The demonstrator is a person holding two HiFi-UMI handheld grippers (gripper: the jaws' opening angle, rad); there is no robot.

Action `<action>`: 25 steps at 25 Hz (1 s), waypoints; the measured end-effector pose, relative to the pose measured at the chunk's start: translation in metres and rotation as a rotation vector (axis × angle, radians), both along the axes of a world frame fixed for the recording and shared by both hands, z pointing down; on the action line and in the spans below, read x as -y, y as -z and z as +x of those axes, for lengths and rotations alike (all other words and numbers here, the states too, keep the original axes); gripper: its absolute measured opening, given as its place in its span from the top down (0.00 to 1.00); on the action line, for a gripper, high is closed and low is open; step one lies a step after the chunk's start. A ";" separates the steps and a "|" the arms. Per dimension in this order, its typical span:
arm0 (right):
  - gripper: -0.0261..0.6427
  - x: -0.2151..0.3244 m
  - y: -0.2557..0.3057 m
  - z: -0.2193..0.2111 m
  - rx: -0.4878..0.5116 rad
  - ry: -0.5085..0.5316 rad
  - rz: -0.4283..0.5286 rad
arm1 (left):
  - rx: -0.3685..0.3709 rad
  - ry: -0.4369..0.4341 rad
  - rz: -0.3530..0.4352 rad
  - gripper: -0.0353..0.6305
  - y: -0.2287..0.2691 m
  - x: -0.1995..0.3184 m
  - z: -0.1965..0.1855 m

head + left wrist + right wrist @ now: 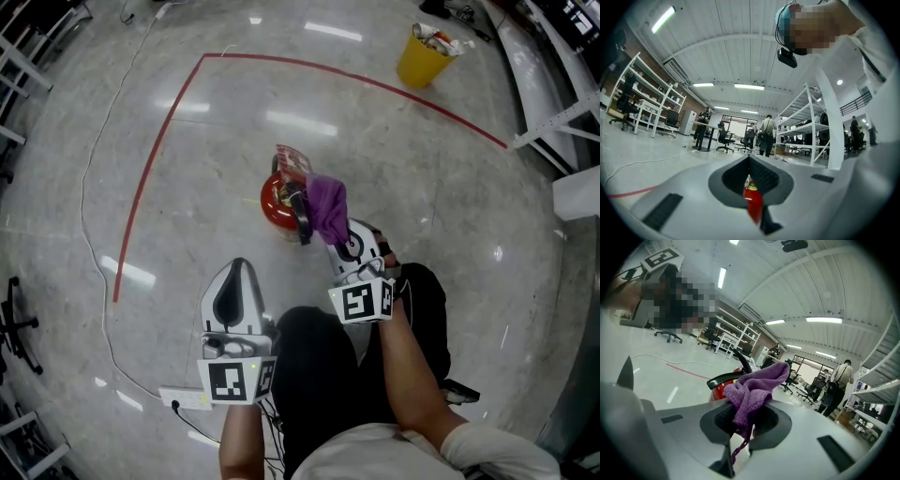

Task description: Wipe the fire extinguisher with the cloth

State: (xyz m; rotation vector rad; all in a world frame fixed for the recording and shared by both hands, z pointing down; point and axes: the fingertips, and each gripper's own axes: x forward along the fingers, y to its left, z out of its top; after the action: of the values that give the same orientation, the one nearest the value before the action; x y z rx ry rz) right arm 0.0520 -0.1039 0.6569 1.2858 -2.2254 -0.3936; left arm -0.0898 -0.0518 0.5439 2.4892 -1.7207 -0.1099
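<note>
Purple knitted cloth (327, 208) (754, 390), pinched between the jaws of the right gripper (334, 234) (740, 420). Bunched into a loose wad above the jaws, with one thin strand trailing down through the slit between them.

Red fire extinguisher (278, 202), upright on the pale glossy floor (394, 159) at the middle of the head view, seen from above with a printed tag at its top. Just beyond the right gripper's tips. Cloth overlapping the right edge of its top and the black handle there; whether actually touching, not clear. In the right gripper view, red body (719, 389) and black lever directly behind the wad, a little left of centre.

Left gripper (237, 266) (749, 159) lower and further left in the head view, short of the extinguisher and pointed toward it, tips brought together on nothing. Through the narrow slit behind those tips in the left gripper view, a red sliver of the extinguisher (753, 204) at lower centre.

Red line (150, 169) curving across the floor at upper left, white cable (89, 234) trailing down the left side, yellow bucket (424, 58) at upper right.
</note>
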 end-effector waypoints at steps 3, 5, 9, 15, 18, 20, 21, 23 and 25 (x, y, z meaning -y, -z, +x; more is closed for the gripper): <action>0.89 0.004 -0.012 0.006 -0.003 -0.020 -0.015 | -0.005 0.001 -0.006 0.94 -0.005 0.002 0.000; 0.89 0.005 -0.023 0.013 -0.010 -0.041 -0.031 | -0.003 0.002 -0.015 0.94 -0.010 0.002 0.000; 0.89 0.002 -0.046 0.026 -0.038 -0.070 -0.070 | 0.003 0.003 -0.028 0.94 -0.014 0.004 0.000; 0.89 0.003 -0.072 0.016 -0.055 -0.053 -0.110 | 0.003 0.010 -0.038 0.94 -0.020 0.005 -0.004; 0.89 0.005 -0.088 0.012 -0.034 -0.059 -0.132 | 0.006 0.010 -0.044 0.94 -0.023 0.004 -0.007; 0.89 0.005 -0.100 0.013 -0.024 -0.065 -0.153 | 0.008 0.009 -0.049 0.94 -0.026 0.004 -0.009; 0.89 0.004 -0.106 0.012 -0.018 -0.067 -0.165 | 0.009 0.007 -0.052 0.94 -0.028 0.004 -0.010; 0.89 0.003 -0.121 0.011 -0.004 -0.071 -0.191 | 0.010 0.005 -0.057 0.94 -0.031 0.003 -0.012; 0.89 0.003 -0.137 0.010 0.012 -0.079 -0.220 | 0.009 0.005 -0.061 0.94 -0.034 0.003 -0.013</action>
State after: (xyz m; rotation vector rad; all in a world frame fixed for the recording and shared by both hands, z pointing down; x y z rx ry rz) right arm 0.0622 -0.1072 0.7944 1.2555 -2.1516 -0.1080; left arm -0.1032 -0.0547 0.5782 2.4460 -1.7072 -0.0462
